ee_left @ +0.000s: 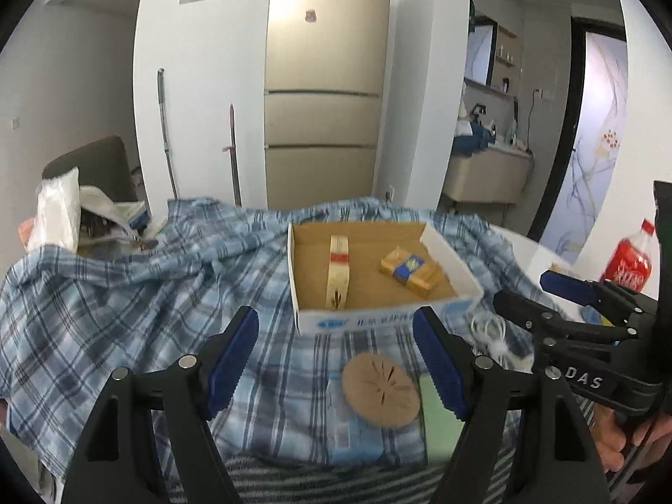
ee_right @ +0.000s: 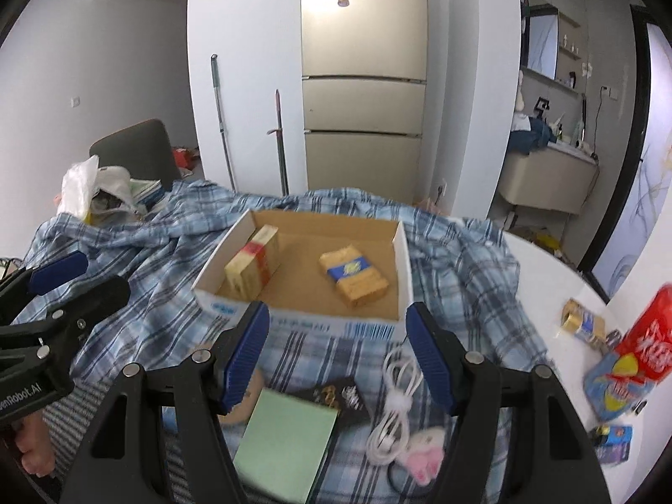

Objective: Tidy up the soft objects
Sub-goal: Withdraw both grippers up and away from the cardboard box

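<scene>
Two hand-held grippers were in view, the left gripper (ee_left: 336, 361) and the right gripper (ee_right: 338, 357); each had its blue pads spread apart with nothing between them. One cardboard box (ee_right: 403, 252) sat on one blue plaid cloth (ee_left: 126, 302) and held two packets: a cream packet with a red band (ee_right: 252, 264) against the left wall and a yellow packet with a blue label (ee_right: 353, 279) lying near the middle. In front of the box lay one round tan disc (ee_left: 380, 390), one green pad (ee_right: 285, 445), one coiled white cable (ee_right: 392, 411) and one pink-and-white plush piece (ee_right: 426, 455), all apart from the pads. The disc was mostly hidden behind a finger in the right view. One red bottle (ee_left: 630, 260) was cut off and blurred at the table's edge; small items beside it were too smeared to name
</scene>
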Tool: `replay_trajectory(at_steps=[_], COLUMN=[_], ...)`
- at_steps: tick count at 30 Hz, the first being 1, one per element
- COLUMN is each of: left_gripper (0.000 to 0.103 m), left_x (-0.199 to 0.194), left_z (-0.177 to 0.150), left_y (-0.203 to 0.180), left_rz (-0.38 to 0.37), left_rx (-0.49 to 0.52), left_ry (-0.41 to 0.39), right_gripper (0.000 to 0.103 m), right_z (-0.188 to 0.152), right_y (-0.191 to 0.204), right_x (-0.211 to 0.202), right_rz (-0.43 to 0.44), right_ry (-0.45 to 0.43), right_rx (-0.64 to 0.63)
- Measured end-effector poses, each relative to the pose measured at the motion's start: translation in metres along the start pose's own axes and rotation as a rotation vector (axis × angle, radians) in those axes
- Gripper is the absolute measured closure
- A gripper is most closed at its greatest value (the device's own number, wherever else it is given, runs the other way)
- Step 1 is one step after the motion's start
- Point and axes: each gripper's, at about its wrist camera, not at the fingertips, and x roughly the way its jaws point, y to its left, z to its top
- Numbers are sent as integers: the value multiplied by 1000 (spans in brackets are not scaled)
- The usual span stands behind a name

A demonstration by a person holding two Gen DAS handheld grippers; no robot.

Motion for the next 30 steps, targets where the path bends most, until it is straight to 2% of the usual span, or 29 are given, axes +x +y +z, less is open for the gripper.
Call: replay_trajectory(at_steps=[6, 10, 12, 13, 15, 20, 24, 30], left_gripper=[25, 24, 12, 12, 12, 12, 12, 12], left_x=[22, 42, 47, 51, 57, 75, 73, 73], left_z=[-31, -41, -44, -45, -47, -53, -54, -55], left_y=[12, 17, 16, 15, 12, 5, 8, 6], left_rz=[-23, -18, 3, 5, 9, 17, 4, -21], left_rx=[-47, -67, -68, -62, -47, -10, -22, -10], left_ry=[19, 101, 126, 140, 170, 268, 260, 292], right_gripper=[35, 30, 27, 26, 16, 14, 12, 12], right_z=[-25, -37, -38, -37, -37, -39, -40, -39], right_y=[-4, -12, -17, -19, -21, -16, -12, -12], right_x=[7, 15, 18, 19, 18, 20, 19, 20], right_rz=[77, 55, 76, 93, 85, 80, 75, 74], right_ry=[-1, -35, -24, -20, -26, -18, -21, -15], right_rx=[46, 45, 69, 80, 86, 63, 41, 50])
